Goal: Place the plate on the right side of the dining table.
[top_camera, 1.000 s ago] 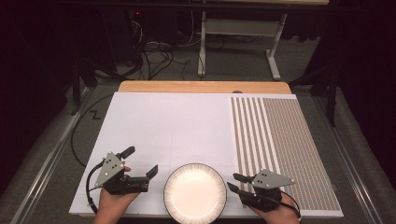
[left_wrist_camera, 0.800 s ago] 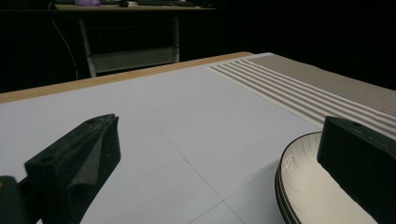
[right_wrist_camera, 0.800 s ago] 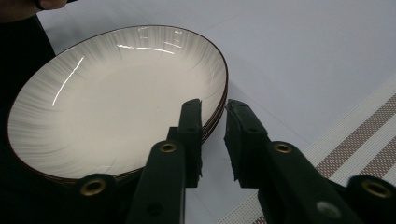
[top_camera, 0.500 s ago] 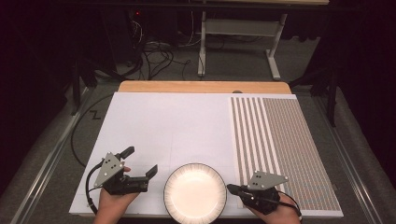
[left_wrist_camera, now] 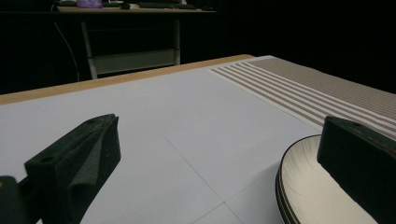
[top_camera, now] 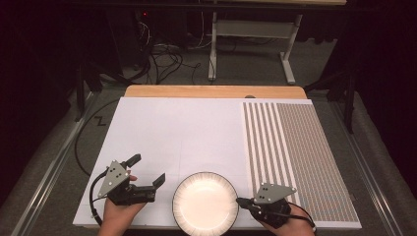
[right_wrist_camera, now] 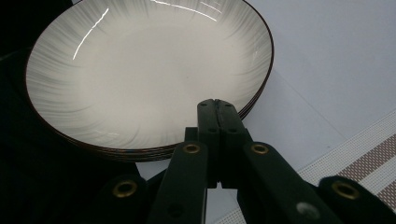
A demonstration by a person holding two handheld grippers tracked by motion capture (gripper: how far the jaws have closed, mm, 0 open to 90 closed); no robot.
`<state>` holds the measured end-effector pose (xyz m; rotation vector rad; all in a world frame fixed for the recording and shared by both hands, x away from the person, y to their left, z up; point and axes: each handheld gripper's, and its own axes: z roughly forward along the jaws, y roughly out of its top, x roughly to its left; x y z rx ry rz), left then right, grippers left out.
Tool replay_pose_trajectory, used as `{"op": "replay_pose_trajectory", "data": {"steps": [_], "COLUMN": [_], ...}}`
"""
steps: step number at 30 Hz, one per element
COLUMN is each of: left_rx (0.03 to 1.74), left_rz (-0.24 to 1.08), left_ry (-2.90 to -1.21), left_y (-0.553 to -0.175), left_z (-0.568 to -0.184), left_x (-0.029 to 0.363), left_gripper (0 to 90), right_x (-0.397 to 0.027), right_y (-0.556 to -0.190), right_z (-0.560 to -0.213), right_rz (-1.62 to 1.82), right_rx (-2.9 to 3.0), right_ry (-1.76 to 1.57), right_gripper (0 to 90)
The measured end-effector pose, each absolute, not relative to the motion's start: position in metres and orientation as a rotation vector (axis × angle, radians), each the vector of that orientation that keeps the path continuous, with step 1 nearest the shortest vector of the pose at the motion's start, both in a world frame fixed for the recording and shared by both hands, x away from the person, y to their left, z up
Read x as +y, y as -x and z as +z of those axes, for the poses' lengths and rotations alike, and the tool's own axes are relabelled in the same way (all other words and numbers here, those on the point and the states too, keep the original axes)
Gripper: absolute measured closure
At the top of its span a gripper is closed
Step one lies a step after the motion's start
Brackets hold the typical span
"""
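A stack of white plates [top_camera: 205, 204] with dark rims sits at the near edge of the table, between my two grippers. My left gripper [top_camera: 146, 169] rests to the left of the stack, open, with nothing between its jaws. In the left gripper view [left_wrist_camera: 217, 154] the stack [left_wrist_camera: 308, 186] lies beside the right-hand jaw. My right gripper [top_camera: 239, 200] is shut, its tip at the stack's right rim. In the right gripper view its jaws [right_wrist_camera: 215, 105] are pressed together and empty, just over the edge of the top plate [right_wrist_camera: 140, 74].
A white sheet [top_camera: 187, 132] covers most of the table. A brown-striped mat [top_camera: 295, 147] lies along its right side. A strip of wooden tabletop [top_camera: 211, 92] shows at the far edge. Cables [top_camera: 162, 54] and a desk frame [top_camera: 255, 34] stand on the floor beyond.
The right gripper's jaws have come together; a second ago they stood slightly apart. It shifted a little toward the near edge. The left gripper has stayed in place.
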<state>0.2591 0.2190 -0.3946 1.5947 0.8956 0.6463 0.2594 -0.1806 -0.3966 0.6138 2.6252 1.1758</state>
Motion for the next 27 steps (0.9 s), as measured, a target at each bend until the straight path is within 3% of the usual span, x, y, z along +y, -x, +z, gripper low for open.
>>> {"op": "replay_pose_trajectory", "data": {"steps": [27], "left_rx": [0.889], "left_rz": [0.648], "left_ry": [-1.584], "left_y": [-0.2579], "left_z": [-0.3917], "left_x": [0.2193], "left_gripper": [0.0], "right_x": [-0.1741], "right_y": [-0.2604], "right_z": [-0.397], "right_rz": [1.128], "right_rx": [2.627], "right_ry": [-0.608], "right_gripper": [90.0]}}
